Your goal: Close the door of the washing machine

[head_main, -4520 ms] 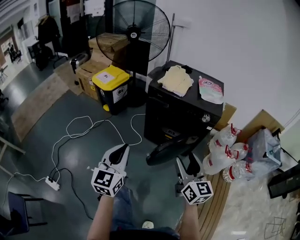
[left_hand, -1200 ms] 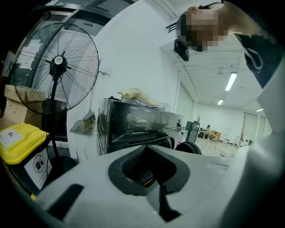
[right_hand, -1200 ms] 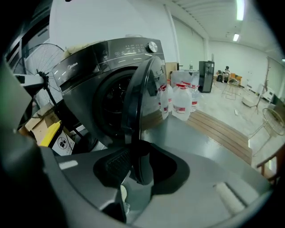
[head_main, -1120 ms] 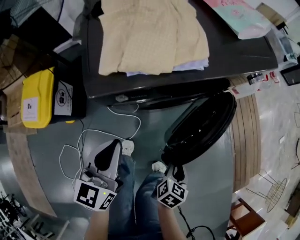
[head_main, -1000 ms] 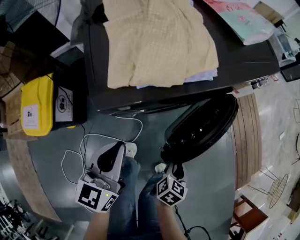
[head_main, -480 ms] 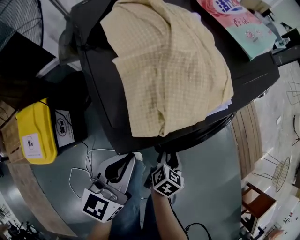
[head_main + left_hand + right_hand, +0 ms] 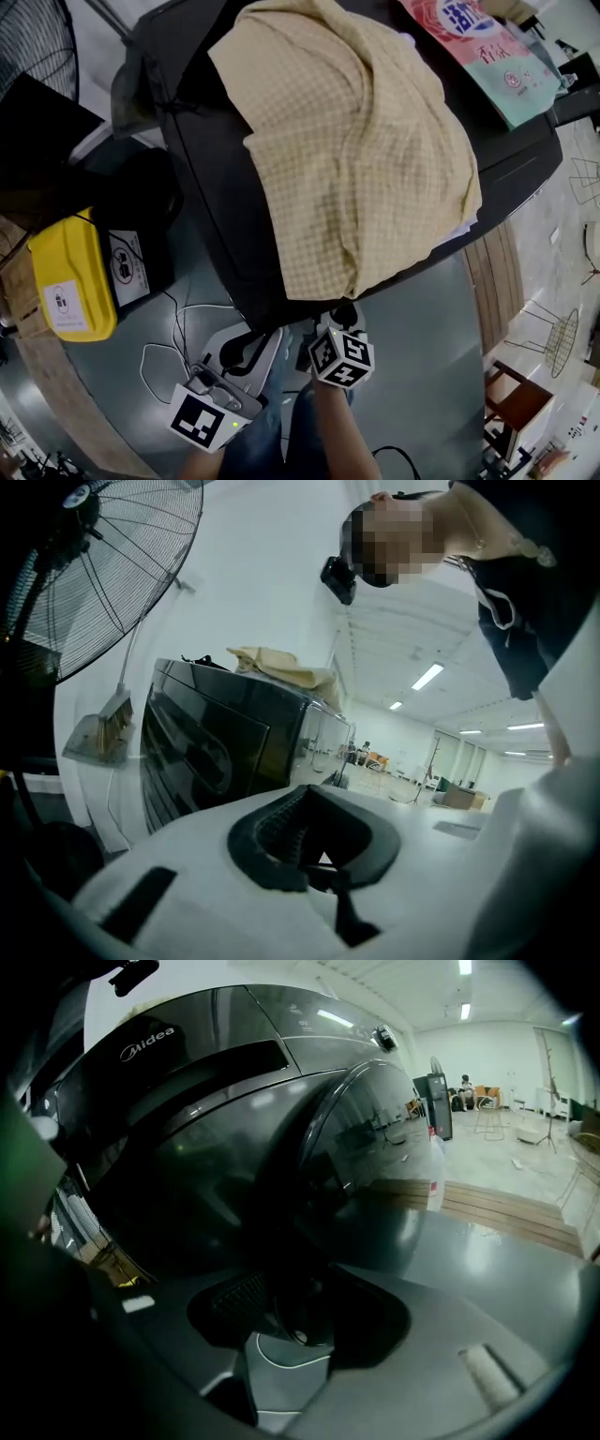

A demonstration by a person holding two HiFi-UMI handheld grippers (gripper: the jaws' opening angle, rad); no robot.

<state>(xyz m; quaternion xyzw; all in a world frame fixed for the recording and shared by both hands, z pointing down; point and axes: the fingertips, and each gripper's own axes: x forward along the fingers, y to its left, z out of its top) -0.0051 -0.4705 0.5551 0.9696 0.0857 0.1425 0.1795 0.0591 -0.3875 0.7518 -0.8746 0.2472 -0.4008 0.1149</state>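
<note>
Head view: the black washing machine [image 7: 211,178] carries a yellow checked cloth [image 7: 366,159] and a detergent pouch [image 7: 487,52] on its top. A yellow-lidded bin [image 7: 70,281] stands beside it, with a white cable [image 7: 173,323] on the floor. The left gripper [image 7: 246,345] hangs short of the machine's front. The right gripper [image 7: 343,323] reaches under the top's front edge, where the door is hidden.

Left gripper view: the jaws are together with nothing between them. They point past the machine's side toward a pedestal fan [image 7: 103,564].

Right gripper view: the round door [image 7: 375,1176] lies close against the machine's front (whether it is latched cannot be told). The jaws are opening. The door's dark rim runs down between them, and the pads do not appear to press on it.
</note>
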